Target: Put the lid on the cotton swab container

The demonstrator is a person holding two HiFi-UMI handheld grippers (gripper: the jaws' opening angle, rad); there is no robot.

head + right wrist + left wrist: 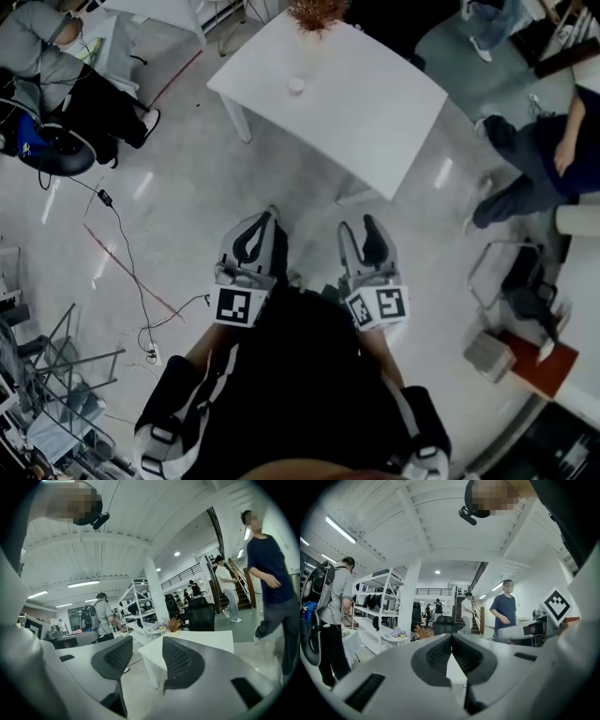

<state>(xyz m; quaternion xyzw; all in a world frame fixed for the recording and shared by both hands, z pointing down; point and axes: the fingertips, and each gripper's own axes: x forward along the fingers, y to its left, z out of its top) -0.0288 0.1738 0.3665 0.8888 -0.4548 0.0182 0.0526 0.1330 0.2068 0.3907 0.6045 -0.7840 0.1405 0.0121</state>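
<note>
A seated person and a black cable edge the open grey floor at left. Nearer, the left gripper, clenched on nothing, and the right gripper, released and empty, stop short of the white table. A small white round cotton swab container sits on the tabletop's far side, well apart from both, too small to show its axis or facing.

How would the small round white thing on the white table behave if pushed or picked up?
The small round white thing looks little, so it is probably light; a push would likely slide it over the smooth table, not tip it. Its round outline suggests it could roll if set on edge. It is too small here to judge stiffness.
</note>
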